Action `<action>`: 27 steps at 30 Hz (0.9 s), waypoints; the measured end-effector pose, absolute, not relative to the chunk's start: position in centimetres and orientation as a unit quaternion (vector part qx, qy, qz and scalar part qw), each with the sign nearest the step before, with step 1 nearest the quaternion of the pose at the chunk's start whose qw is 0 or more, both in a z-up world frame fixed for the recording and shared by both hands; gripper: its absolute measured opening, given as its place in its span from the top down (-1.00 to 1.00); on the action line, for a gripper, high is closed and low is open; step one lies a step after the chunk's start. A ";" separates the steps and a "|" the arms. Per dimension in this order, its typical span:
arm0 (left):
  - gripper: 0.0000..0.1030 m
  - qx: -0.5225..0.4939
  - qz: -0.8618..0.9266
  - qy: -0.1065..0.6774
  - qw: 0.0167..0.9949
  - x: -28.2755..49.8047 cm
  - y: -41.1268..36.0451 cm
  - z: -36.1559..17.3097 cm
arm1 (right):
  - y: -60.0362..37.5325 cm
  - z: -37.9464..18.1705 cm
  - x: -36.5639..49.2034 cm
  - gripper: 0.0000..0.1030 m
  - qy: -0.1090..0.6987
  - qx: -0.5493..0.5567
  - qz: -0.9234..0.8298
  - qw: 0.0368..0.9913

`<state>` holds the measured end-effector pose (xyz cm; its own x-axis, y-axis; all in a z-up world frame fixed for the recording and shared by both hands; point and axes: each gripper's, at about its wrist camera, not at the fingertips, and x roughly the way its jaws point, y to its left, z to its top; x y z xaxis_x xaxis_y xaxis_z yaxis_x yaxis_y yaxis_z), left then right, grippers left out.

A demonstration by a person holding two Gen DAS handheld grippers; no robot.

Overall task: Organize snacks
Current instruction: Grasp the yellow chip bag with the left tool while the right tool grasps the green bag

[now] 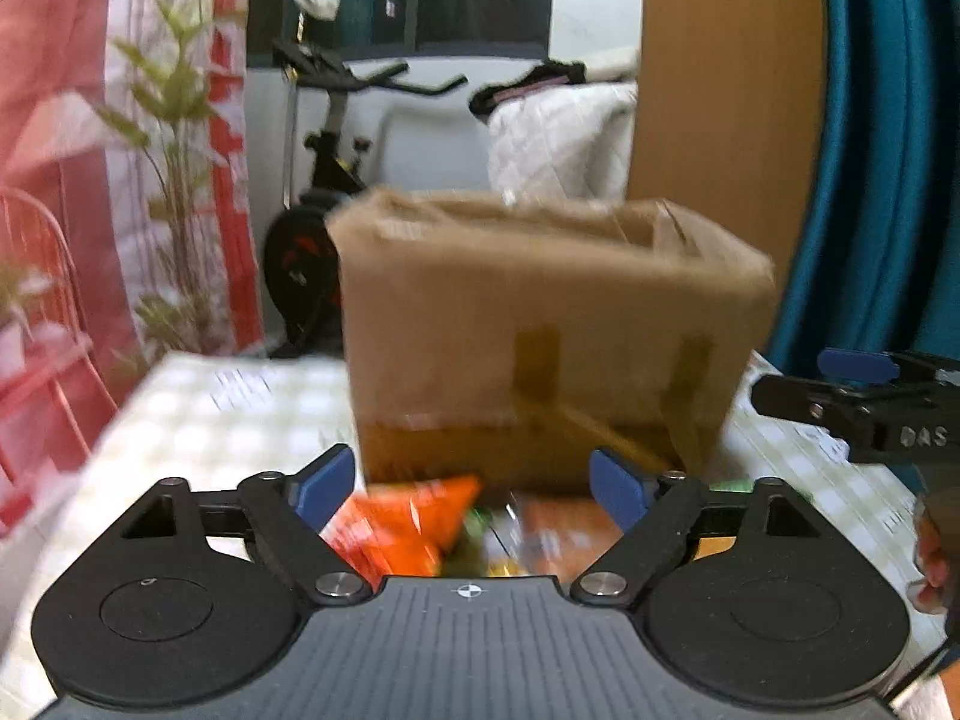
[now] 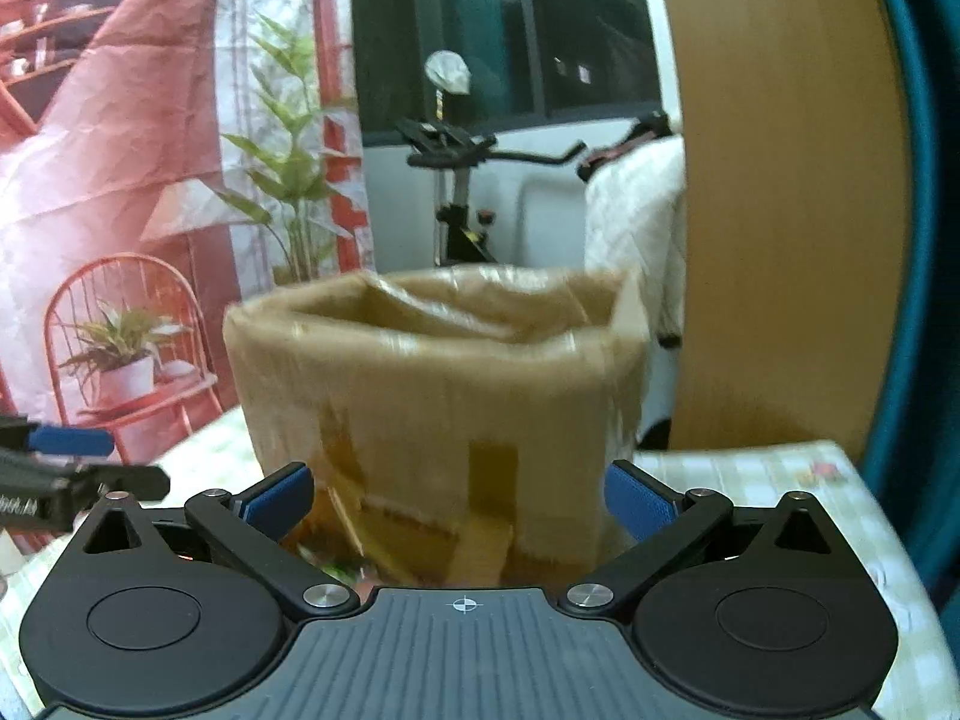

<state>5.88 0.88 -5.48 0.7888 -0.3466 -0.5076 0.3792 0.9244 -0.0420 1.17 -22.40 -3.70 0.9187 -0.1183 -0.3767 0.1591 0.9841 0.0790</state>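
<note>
An open brown cardboard box (image 1: 540,324) stands on the checked tablecloth (image 1: 198,420), its top flaps taped down; the right wrist view shows the same box (image 2: 432,396) from close by. Several snack packets lie at its foot, among them an orange packet (image 1: 408,522). My left gripper (image 1: 474,483) is open above these packets with nothing between its blue pads. My right gripper (image 2: 459,498) is open in front of the box wall, also holding nothing. The right gripper's fingers (image 1: 840,396) show at the right edge of the left wrist view. The left gripper's fingers (image 2: 78,468) show at the left of the right wrist view.
Behind the table stand an exercise bike (image 1: 324,180), a white quilted cover (image 1: 558,138) and a wooden panel (image 2: 780,210). A printed backdrop with a plant and a red chair (image 2: 132,330) hangs on the left. A teal curtain (image 1: 882,180) is at the right.
</note>
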 end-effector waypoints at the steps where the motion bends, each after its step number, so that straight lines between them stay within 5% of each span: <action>1: -0.73 0.028 -0.195 0.267 0.943 5.7 1.0 -6.3 | -22.3 -4.4 1.0 -0.99 0.196 0.054 -0.077 0.976; 16: -0.73 0.011 -0.199 0.300 0.933 5.8 1.5 -11.5 | -25.0 -13.0 0.4 -0.99 0.263 0.138 -0.144 0.944; 27: -0.75 0.013 -0.206 0.301 0.931 4.7 2.0 -11.8 | -24.7 -13.0 -0.6 -0.99 0.253 0.161 -0.142 0.943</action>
